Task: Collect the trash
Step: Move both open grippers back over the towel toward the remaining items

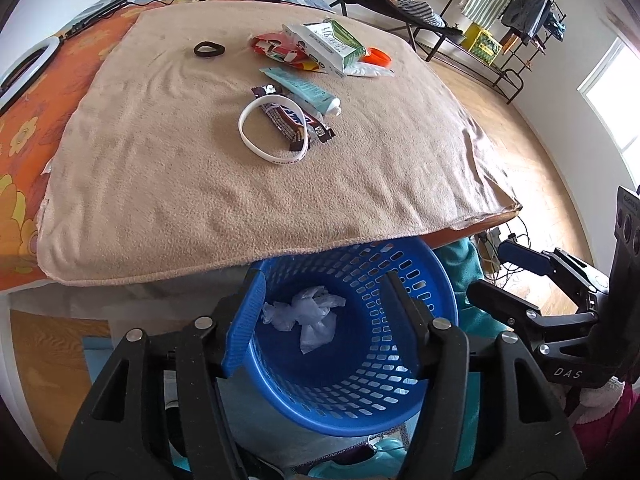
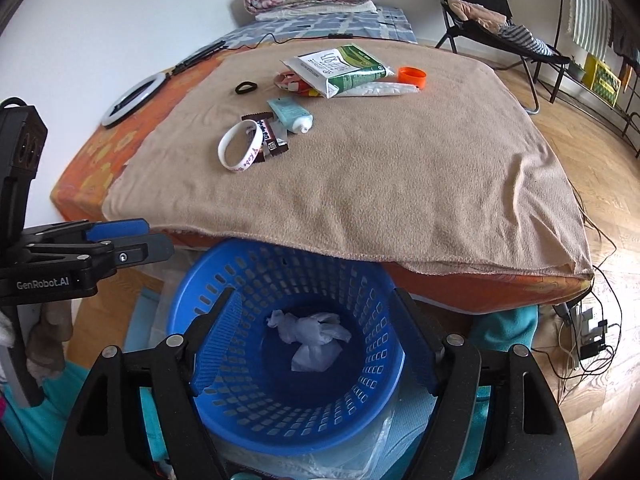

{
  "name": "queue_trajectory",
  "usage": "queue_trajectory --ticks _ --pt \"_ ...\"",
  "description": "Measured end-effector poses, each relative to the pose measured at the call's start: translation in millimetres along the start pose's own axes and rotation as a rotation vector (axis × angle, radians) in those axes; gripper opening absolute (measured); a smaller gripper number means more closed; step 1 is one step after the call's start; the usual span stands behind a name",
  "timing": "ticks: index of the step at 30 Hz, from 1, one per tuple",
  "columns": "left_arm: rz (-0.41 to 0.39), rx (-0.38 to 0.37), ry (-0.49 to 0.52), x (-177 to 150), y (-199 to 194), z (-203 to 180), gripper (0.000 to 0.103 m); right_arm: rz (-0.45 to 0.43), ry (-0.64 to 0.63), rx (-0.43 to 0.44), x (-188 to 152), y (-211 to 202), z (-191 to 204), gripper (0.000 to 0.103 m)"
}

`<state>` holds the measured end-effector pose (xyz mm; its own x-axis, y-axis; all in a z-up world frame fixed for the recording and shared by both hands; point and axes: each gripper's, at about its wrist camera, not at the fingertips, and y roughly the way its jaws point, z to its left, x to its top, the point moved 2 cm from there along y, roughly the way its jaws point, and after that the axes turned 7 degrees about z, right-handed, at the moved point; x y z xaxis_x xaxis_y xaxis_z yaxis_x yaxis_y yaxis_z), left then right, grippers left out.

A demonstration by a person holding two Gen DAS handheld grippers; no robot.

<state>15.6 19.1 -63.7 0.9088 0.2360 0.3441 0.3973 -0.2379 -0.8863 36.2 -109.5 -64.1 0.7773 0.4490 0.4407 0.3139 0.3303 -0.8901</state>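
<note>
**Ana:** While both tongs hang over the blue basket [image 2: 280, 412], what worries you? The left tongs [image 1: 320, 320] are spread apart and empty, and so are the right tongs [image 2: 316, 344].

**Ben:** Mostly picking the wrong thing. Near the far edge of the bed's tan blanket [image 2: 400, 200], trash lies mixed with keepers. The candy wrapper [image 2: 269, 136] lies through the white wristband [image 2: 240, 145] and touches the pale tube [image 2: 290, 114], so I'd guess a careless pinch drags the band along.

**Ana:** And the pile further back?

**Ben:** The green-and-white packet [image 2: 344, 67] sits on top of a red wrapper [image 2: 290, 81] and a white sachet [image 2: 376, 89], with an orange cap [image 2: 412, 76] just beside it. Lifting the packet could scatter what lies under it. The black hair tie [image 2: 245, 88] lies apart, toward the left edge; I'd leave it.

**Ana:** Any trouble with the basket itself?

**Ben:** It stands on the floor, tucked partly under the blanket's near edge, so a drop released too early could land on the blanket, not inside. Its sides are slotted too; small scraps might slip through.

**Ana:** What's in it now?

**Ben:** Only crumpled white tissue or thin plastic [image 2: 308, 336] at the bottom. Most of the collecting looks undone.
</note>
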Motion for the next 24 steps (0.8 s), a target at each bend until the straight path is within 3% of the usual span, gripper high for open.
queue_trajectory --ticks 7,14,24 --pt "-0.022 0.011 -0.012 12 -2 5 0.061 0.022 0.018 -0.007 5 2 -6 0.080" --pt "-0.035 0.018 -0.040 28 -1 14 0.061 -0.059 0.010 0.020 9 -3 -12 0.080" --pt "-0.062 0.038 -0.118 64 1 43 0.061 -0.080 0.011 0.049 49 -2 -23 0.080"
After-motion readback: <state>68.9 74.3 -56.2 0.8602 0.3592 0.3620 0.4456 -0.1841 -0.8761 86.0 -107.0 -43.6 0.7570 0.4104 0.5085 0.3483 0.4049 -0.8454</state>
